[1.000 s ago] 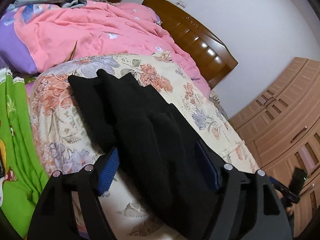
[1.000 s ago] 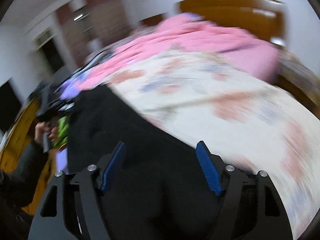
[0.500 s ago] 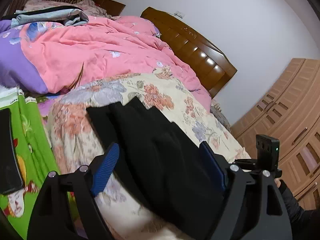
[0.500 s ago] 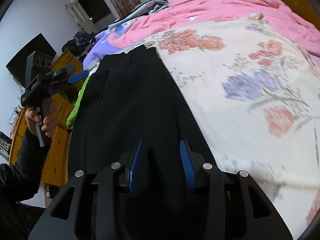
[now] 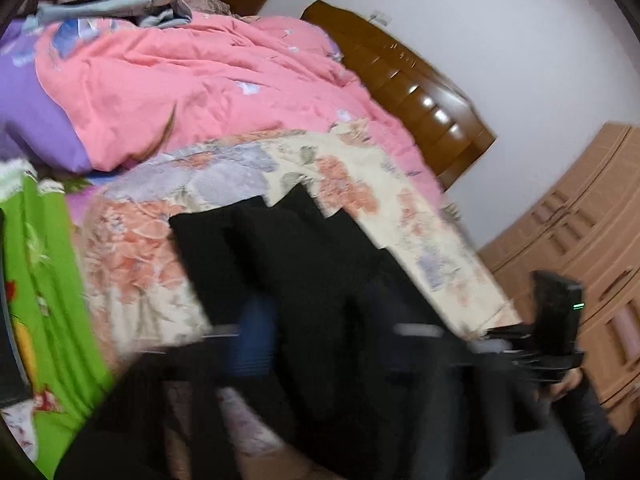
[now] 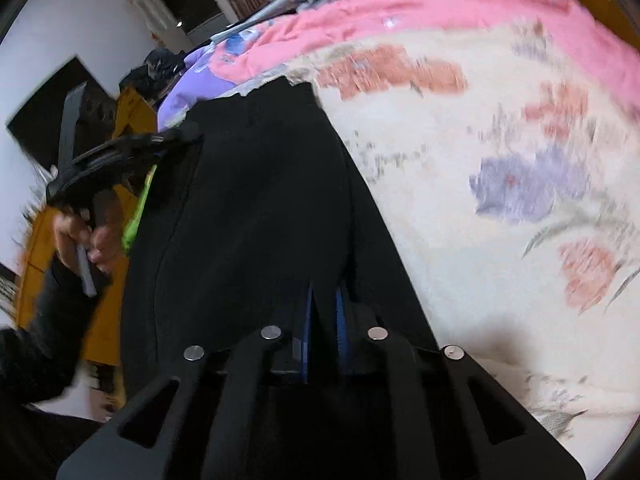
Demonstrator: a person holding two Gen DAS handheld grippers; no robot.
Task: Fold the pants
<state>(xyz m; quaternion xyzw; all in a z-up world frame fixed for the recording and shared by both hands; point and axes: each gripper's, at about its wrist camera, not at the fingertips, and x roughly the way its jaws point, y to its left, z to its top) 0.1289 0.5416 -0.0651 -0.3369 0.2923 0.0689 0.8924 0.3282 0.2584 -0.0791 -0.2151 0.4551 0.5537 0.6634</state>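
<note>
Pants: one black pair, spread lengthwise over floral quilt; fills centre and lower centre of both views, far end toward upper centre.
Pants vs right gripper: fabric fold runs up between the two blue pads at lower centre of right view; pads pressed nearly together, clenched on the cloth.
Pants vs left gripper: heavy motion blur along bottom of left view; one blue pad smear shows at lower centre-left over the fabric, other pad lost in black. Can't tell if fingers are released or clamped.
Left gripper, other view: black body at centre left of right view, tip touching pants edge; left hand below it on the handle.
Right gripper, other view: black unit at lower right of left view, one small green light lit.
Writing: none readable.
Counts: pants 1, grippers 2, quilt 1, pink duvet 1 at upper left, green blanket 1 at left edge, wooden headboard 1 at upper centre-right, wardrobe 1 at right.
</note>
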